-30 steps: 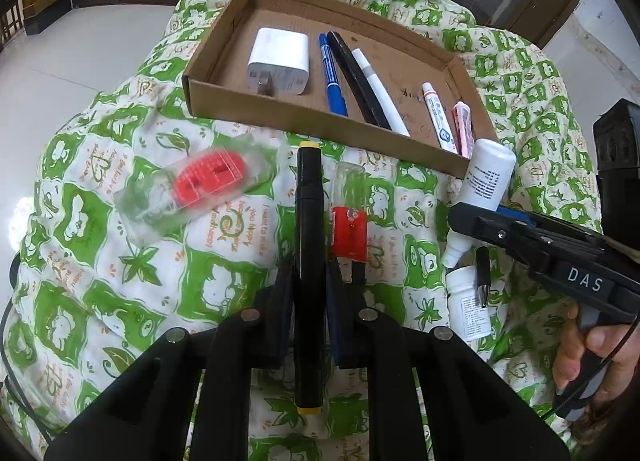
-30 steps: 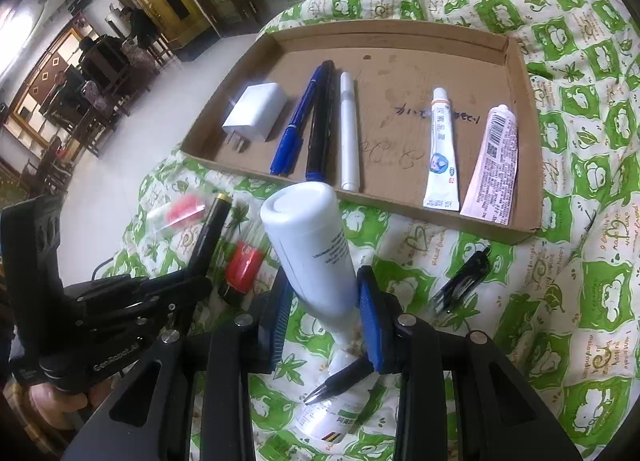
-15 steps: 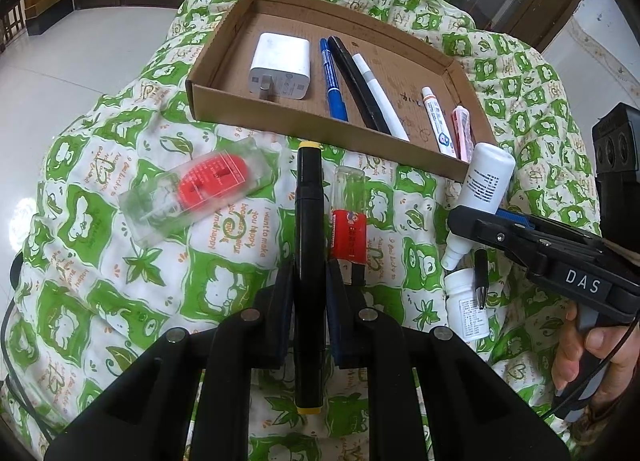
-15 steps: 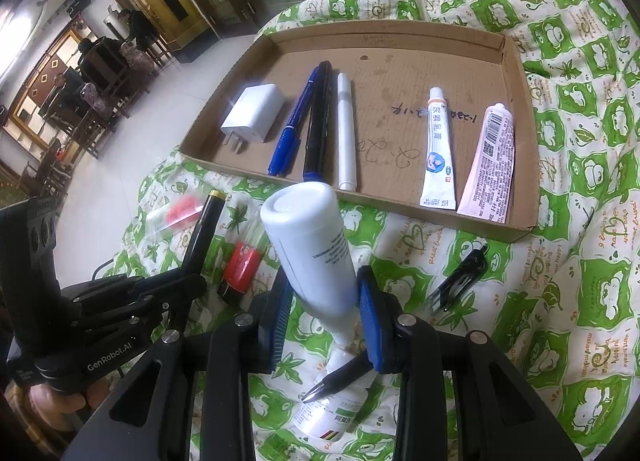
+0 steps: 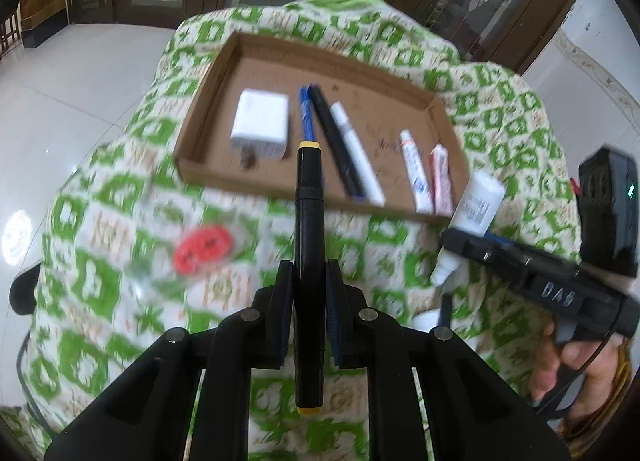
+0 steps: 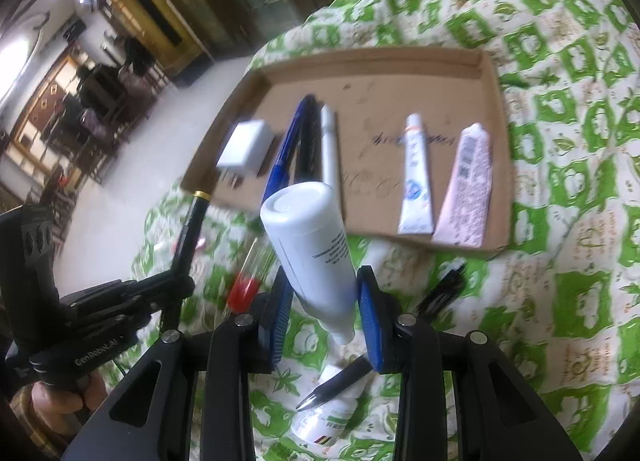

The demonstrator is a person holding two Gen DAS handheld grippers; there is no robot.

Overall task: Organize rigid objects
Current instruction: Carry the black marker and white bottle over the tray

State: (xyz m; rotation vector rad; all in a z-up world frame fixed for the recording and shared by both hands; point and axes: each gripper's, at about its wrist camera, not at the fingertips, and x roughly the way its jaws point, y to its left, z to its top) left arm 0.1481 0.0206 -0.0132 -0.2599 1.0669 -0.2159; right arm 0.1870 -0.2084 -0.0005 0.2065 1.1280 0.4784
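Observation:
My left gripper (image 5: pixel 308 273) is shut on a black marker (image 5: pixel 308 221) with yellow ends, lifted above the green-patterned cloth and pointing at the cardboard tray (image 5: pixel 208 117). My right gripper (image 6: pixel 322 293) is shut on a white bottle (image 6: pixel 312 245), held bottom-up with its nozzle down. The tray (image 6: pixel 494 165) holds a white charger (image 5: pixel 262 125), a blue pen (image 5: pixel 306 109), a black pen (image 5: pixel 334 137), a white pen (image 5: pixel 356 153) and two tubes (image 6: pixel 416 177). In the left wrist view the right gripper (image 5: pixel 460 249) with the bottle (image 5: pixel 478 201) is at the right.
On the cloth lie a clear packet with a red part (image 5: pixel 202 247), a red-capped clear tube (image 6: pixel 242 285), a black clip (image 6: pixel 440 293), a second white bottle (image 6: pixel 324 417) and a dark pen (image 6: pixel 332 385). White floor (image 5: pixel 60 121) surrounds the covered table. People sit far behind (image 6: pixel 104 85).
My left gripper has risen with the black marker, off the cloth and nearer the tray. The right gripper has lifted slightly with the white bottle. The views are blurred now.

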